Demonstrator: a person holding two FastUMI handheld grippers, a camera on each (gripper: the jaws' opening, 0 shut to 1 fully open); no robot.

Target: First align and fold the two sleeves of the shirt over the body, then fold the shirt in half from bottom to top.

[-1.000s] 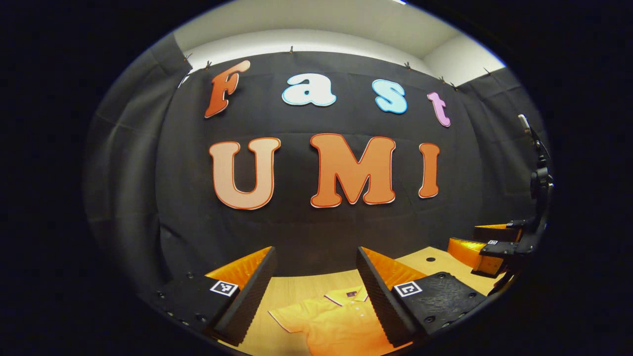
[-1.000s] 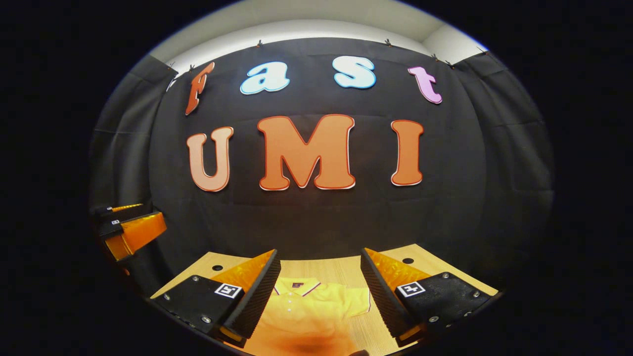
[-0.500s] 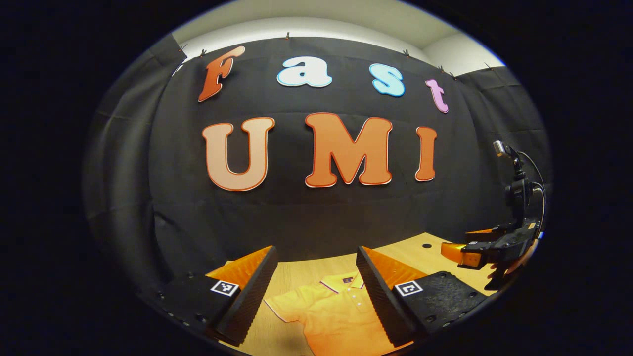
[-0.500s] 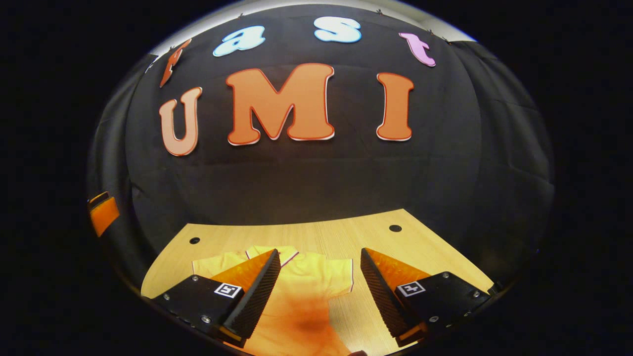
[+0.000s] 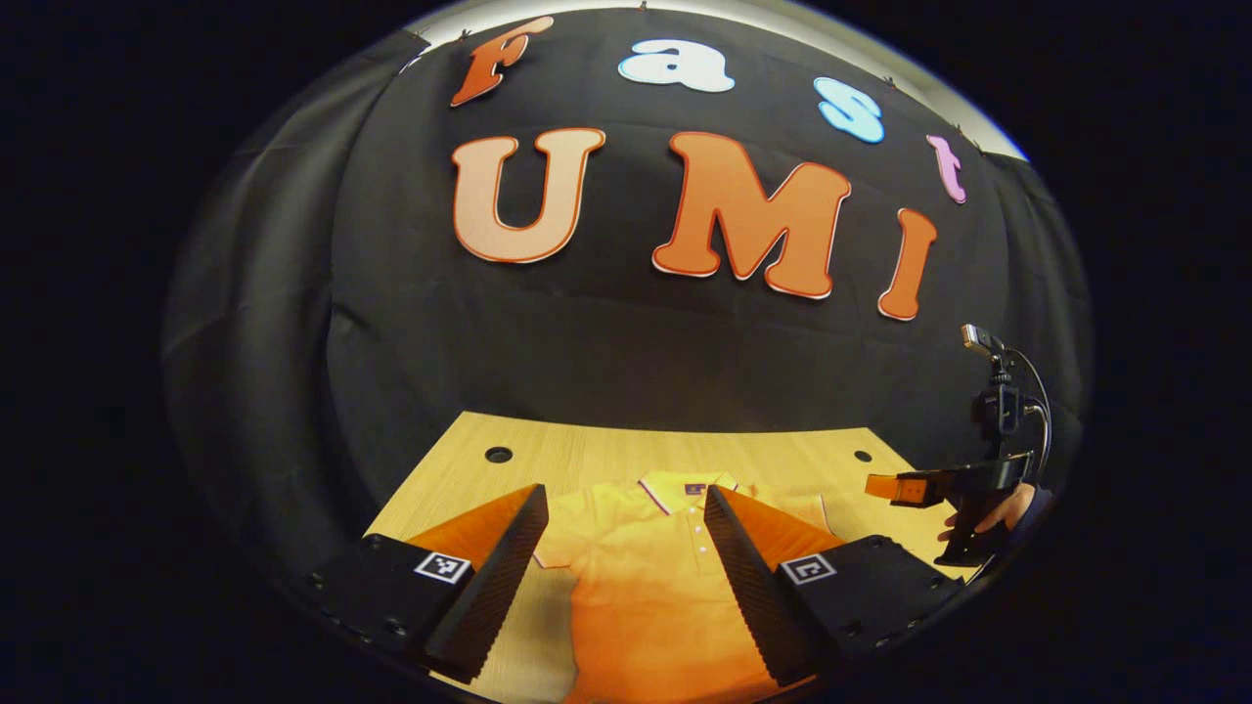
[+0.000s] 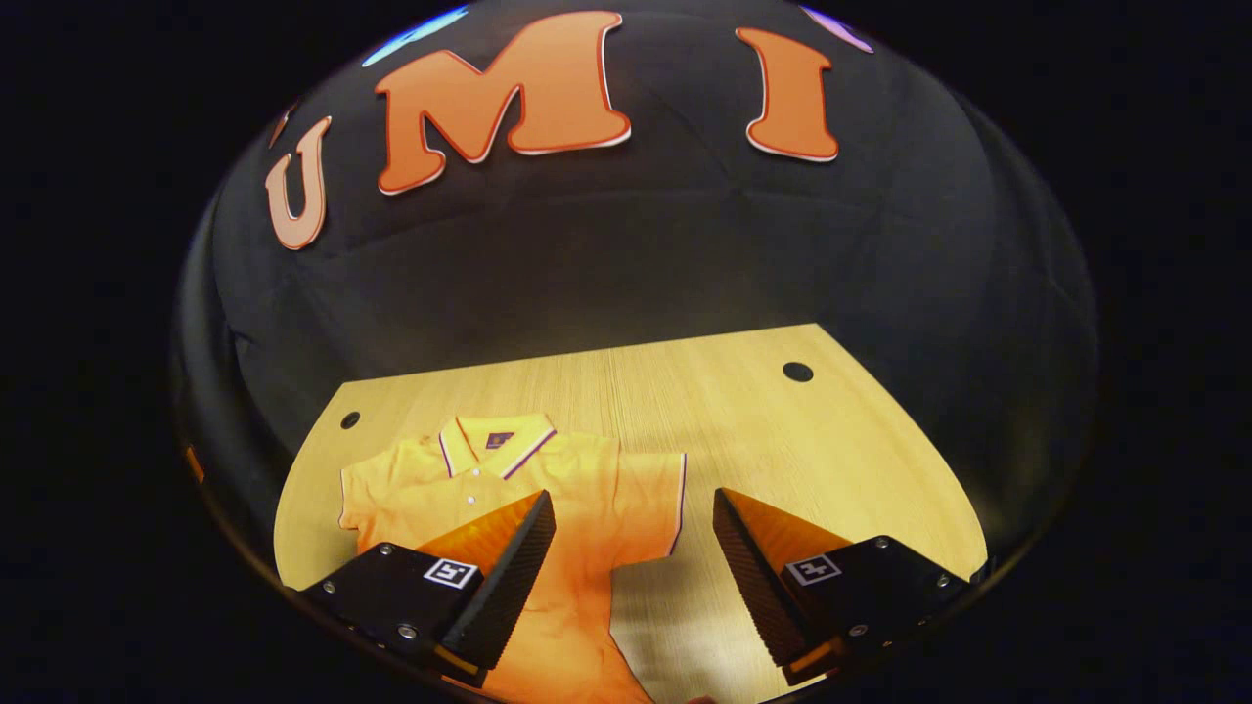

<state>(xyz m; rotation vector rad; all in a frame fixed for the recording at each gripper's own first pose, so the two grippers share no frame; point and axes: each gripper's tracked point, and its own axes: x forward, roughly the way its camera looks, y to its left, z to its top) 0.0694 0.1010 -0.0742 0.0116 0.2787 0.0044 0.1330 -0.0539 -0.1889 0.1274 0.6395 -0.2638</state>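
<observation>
the wooden table [image 6: 763,440] now takes up far more of both views than a second ago, since both cameras have tipped down toward it. the orange shirt [image 6: 577,508] lies flat and unfolded on it, collar toward the wall, both sleeves spread out. the left gripper [image 5: 626,577] hangs with jaws wide apart over the chest, and the right gripper [image 6: 631,577] gapes empty above the right sleeve [image 6: 650,508]. likely the first sleeve grasp is next.

Orange shirt [image 5: 646,596] flat on wooden table [image 5: 587,455], left gripper [image 5: 621,577] spread wide above it, right gripper [image 5: 895,486] hovering far right
</observation>
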